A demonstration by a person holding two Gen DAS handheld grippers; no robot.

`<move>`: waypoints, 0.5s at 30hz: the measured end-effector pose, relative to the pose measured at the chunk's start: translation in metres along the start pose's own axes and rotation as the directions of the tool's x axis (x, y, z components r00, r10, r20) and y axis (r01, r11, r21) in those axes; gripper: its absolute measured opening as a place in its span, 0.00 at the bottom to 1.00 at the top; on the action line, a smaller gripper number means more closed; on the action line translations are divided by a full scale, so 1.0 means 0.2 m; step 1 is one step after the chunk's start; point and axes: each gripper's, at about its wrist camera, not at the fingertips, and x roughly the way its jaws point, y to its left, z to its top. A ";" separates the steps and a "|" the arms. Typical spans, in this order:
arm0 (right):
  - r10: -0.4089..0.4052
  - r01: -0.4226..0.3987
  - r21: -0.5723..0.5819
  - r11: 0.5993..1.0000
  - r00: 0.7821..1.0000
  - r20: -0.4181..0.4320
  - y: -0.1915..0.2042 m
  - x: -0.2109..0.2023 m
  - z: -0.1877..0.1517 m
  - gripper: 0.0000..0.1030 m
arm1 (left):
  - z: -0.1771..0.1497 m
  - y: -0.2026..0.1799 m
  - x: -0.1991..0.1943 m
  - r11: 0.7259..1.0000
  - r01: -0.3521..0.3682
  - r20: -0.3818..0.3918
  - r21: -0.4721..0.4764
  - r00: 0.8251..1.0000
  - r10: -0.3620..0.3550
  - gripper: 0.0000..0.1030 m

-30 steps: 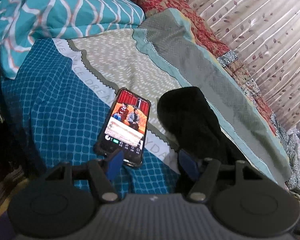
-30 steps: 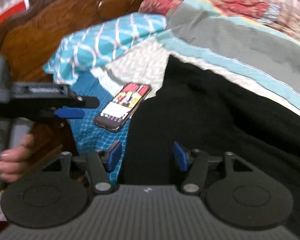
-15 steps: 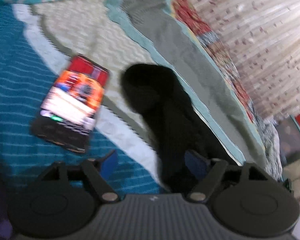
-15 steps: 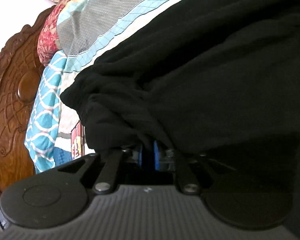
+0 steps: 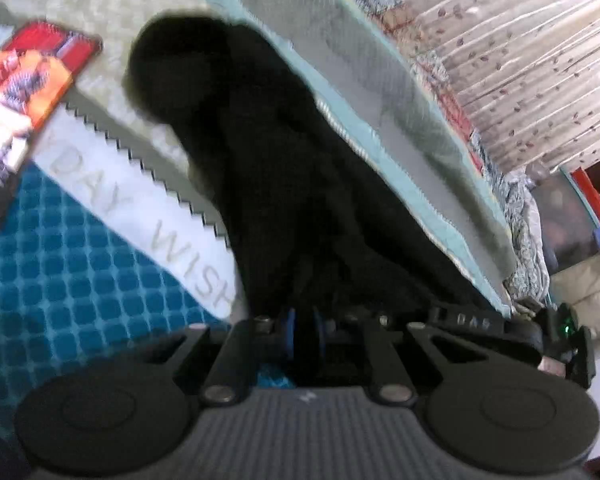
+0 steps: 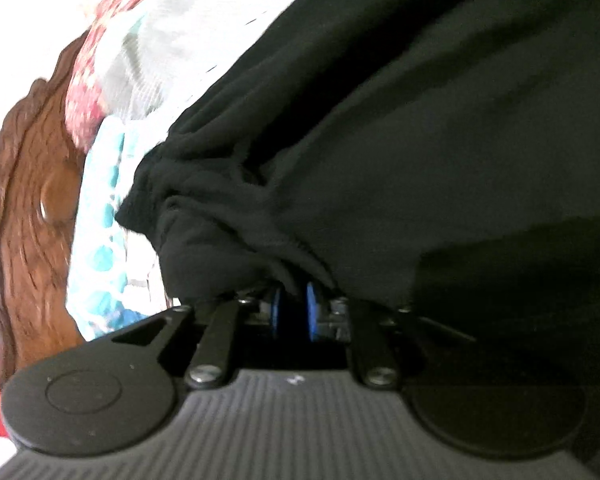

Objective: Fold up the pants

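Pants point(image 5: 284, 184) ran lengthwise toward the frame's upper left from my left tongs point(image 5: 303, 334), just clamped on them; right tongs point(image 6: 293, 312) gripped too.

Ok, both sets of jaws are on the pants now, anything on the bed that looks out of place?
Yes: a phone with its screen lit lies on the bedspread just left of the black pants, apart from the cloth. It could get caught under a fold. The pants lie bunched, not flat.
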 end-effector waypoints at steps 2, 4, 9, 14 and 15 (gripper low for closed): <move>0.010 -0.010 -0.034 0.999 1.000 -0.009 0.05 -0.03 -0.02 0.27 | 0.03 -0.07 -0.15 0.993 -0.053 0.072 0.108 0.996 0.045 0.09; 0.044 -0.047 -0.097 0.994 0.998 -0.039 0.14 -0.06 -0.07 0.45 | 0.04 -0.16 -0.34 0.955 -0.152 0.155 0.253 0.981 0.115 0.09; 0.084 -0.103 -0.336 0.936 0.994 -0.069 0.37 -0.10 -0.25 0.55 | -0.03 -0.17 -0.79 0.881 -0.326 0.303 0.343 0.926 0.225 0.09; -0.114 0.026 -0.594 0.804 0.987 -0.111 0.51 0.09 -0.49 0.57 | -0.23 -0.10 -0.74 0.774 -0.483 0.224 0.409 0.876 0.427 0.18; -0.181 0.074 -0.639 0.766 0.978 -0.104 0.51 0.14 -0.54 0.56 | -0.26 -0.08 -0.72 0.757 -0.511 0.208 0.407 0.859 0.468 0.19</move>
